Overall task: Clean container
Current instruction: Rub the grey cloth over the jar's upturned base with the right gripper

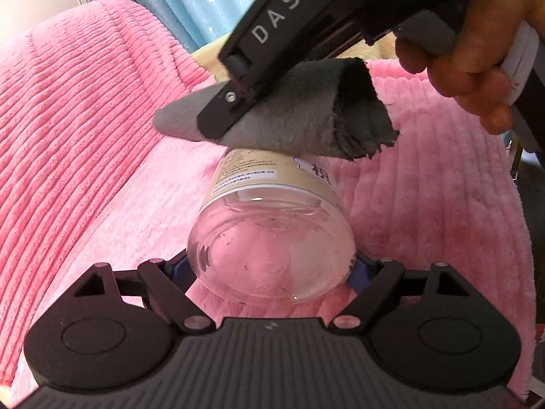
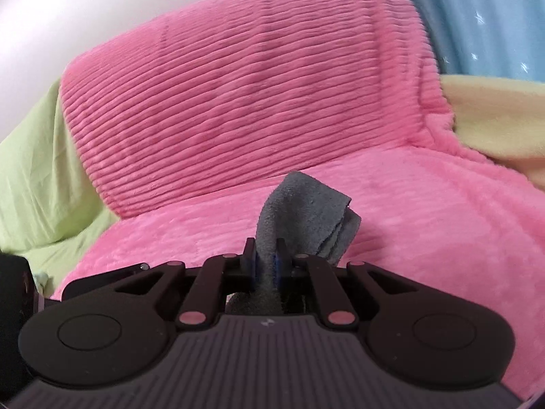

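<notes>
The left gripper (image 1: 272, 266) clamps the clear jar (image 1: 272, 235) above the pink blanket (image 1: 85, 136); the right gripper (image 2: 265, 255) pinches a grey cloth (image 1: 299, 112) against its labelled side. Dark specks remain inside, so cleaning seems unfinished.

Each matte-black hand-held gripper (image 1: 272, 266) has ribbed housing, blue pads, silver rivets, white "DAS" lettering.

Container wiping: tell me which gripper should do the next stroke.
Right. The right gripper pinches the grey cloth resting on the container, while the left gripper is occupied clamping its clear base.
</notes>
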Demonstrator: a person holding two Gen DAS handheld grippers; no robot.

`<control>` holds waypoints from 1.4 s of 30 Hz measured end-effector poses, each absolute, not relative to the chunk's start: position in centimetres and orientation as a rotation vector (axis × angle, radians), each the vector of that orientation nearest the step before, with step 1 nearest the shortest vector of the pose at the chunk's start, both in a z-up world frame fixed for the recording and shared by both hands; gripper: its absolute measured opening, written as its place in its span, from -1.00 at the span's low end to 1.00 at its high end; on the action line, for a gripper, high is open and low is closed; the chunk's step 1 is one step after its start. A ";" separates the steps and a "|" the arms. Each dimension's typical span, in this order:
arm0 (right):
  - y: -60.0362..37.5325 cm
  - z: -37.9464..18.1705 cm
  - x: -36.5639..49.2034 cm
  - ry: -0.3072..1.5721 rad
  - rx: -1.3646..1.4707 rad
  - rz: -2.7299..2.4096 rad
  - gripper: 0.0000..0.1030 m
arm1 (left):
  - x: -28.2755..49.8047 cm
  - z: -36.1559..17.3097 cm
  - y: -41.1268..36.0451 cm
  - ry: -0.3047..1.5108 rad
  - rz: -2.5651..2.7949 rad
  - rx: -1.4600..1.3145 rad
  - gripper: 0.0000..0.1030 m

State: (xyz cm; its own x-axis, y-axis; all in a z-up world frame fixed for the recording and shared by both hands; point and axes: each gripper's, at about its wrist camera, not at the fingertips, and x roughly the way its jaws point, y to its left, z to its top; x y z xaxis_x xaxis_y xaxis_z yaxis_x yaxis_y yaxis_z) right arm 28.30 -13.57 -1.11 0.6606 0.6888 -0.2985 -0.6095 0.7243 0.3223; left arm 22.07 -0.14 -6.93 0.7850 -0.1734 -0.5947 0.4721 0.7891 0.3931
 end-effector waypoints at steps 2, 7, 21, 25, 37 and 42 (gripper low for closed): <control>-13.7 -1.2 28.4 0.422 0.207 0.736 -0.87 | 22.6 -6.6 0.3 0.603 -0.375 0.481 0.66; -14.2 -0.7 27.7 0.441 0.208 0.726 -0.87 | 23.6 -5.7 0.9 0.641 -0.422 0.319 0.67; -15.2 -0.9 26.7 0.499 0.313 0.925 -0.87 | 21.8 -7.0 -2.9 0.503 -0.373 0.667 0.66; -14.8 -1.4 27.0 0.518 0.337 0.974 -0.88 | 22.3 -7.2 -3.0 0.516 -0.369 0.664 0.66; -16.3 -1.5 28.3 0.418 0.298 0.727 -0.88 | 22.9 -7.4 -3.4 0.512 -0.371 0.674 0.66; -16.8 -1.2 28.1 0.438 0.321 0.723 -0.88 | 24.9 -6.7 -1.5 0.625 -0.416 0.410 0.68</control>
